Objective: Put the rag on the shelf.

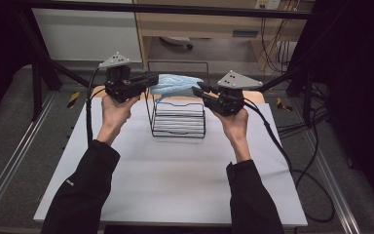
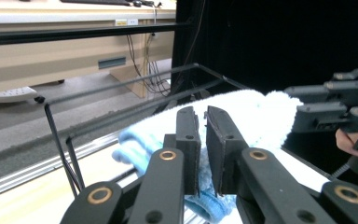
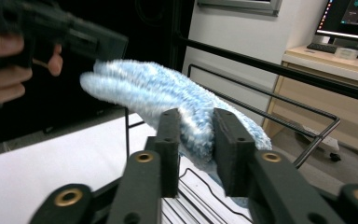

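A fluffy light blue cloth (image 1: 175,84) hangs stretched between both grippers, just above a black wire rack (image 1: 177,119). My left gripper (image 1: 155,81) grips the cloth's left end; in the left gripper view its jaws (image 2: 201,116) are nearly closed, with blue cloth (image 2: 256,116) pinched in the narrow gap. My right gripper (image 1: 198,89) holds the right end, and in the right gripper view its jaws (image 3: 197,119) squeeze a fold of the cloth (image 3: 144,88). Each gripper view also shows the other gripper farther off, the right one (image 2: 335,105) and the left one (image 3: 74,37).
The rack stands at the back middle of a white table mat (image 1: 175,170); its wire frame (image 2: 121,88) (image 3: 270,112) rises behind the cloth. Black frame bars (image 1: 175,7) ring the table. Cables (image 1: 292,161) trail off to the right. A wooden desk (image 1: 199,24) stands beyond.
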A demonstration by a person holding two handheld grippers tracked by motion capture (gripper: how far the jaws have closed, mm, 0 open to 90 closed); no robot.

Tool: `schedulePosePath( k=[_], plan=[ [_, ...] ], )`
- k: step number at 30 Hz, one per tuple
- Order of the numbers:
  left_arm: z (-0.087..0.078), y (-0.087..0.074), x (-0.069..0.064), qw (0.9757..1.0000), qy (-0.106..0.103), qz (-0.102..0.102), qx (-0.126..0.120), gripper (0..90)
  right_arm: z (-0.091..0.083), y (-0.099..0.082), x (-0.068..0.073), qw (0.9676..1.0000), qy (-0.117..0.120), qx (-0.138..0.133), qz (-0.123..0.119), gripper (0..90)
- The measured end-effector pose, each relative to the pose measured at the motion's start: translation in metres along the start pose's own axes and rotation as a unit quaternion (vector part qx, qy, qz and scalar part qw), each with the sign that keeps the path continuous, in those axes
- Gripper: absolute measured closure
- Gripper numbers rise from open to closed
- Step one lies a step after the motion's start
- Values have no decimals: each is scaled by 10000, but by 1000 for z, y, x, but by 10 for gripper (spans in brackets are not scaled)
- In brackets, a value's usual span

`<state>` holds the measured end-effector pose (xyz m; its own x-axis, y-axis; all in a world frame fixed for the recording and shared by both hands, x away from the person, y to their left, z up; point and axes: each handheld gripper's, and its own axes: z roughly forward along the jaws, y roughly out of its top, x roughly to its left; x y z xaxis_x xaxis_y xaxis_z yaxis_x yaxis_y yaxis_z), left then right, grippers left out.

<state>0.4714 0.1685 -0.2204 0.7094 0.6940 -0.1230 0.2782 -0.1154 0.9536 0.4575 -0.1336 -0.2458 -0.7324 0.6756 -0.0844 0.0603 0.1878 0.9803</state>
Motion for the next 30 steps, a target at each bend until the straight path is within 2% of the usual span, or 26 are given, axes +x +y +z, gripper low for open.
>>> schedulePosePath(
  k=[3, 7, 11, 13, 14, 17, 20, 24, 30],
  plan=[
    [0, -5, 0, 9999, 3, 56, 124, 866, -3, 1, 1, 9999, 10, -4, 103, 644],
    [0, -13, -1, 9997, -4, 107, 217, 891, -6, 3, 2, 9999, -15, 14, 102, 569],
    [1, -20, -1, 9994, -2, 162, 314, 895, -9, 6, 4, 9999, 9, -20, 125, 548],
    [2, -23, -1, 9992, 4, 192, 350, 895, -8, 7, 5, 9999, 58, 2, 158, 588],
    [2, -25, -2, 9992, 10, 204, 356, 895, -7, 7, 6, 9997, 115, 60, 190, 648],
    [3, -29, -2, 9990, 7, 258, 376, 895, -4, 6, 7, 9986, 308, 294, 329, 794],
    [3, -33, -3, 9987, 35, 300, 420, 895, 1, 1, 6, 9960, 441, 597, 492, 880],
    [5, -38, -2, 9984, 56, 327, 457, 895, 4, -8, 3, 9942, 423, 751, 642, 900],
    [11, -45, 1, 9981, 96, 287, 539, 894, 11, -25, -2, 9944, 267, 770, 670, 900]
  ],
)
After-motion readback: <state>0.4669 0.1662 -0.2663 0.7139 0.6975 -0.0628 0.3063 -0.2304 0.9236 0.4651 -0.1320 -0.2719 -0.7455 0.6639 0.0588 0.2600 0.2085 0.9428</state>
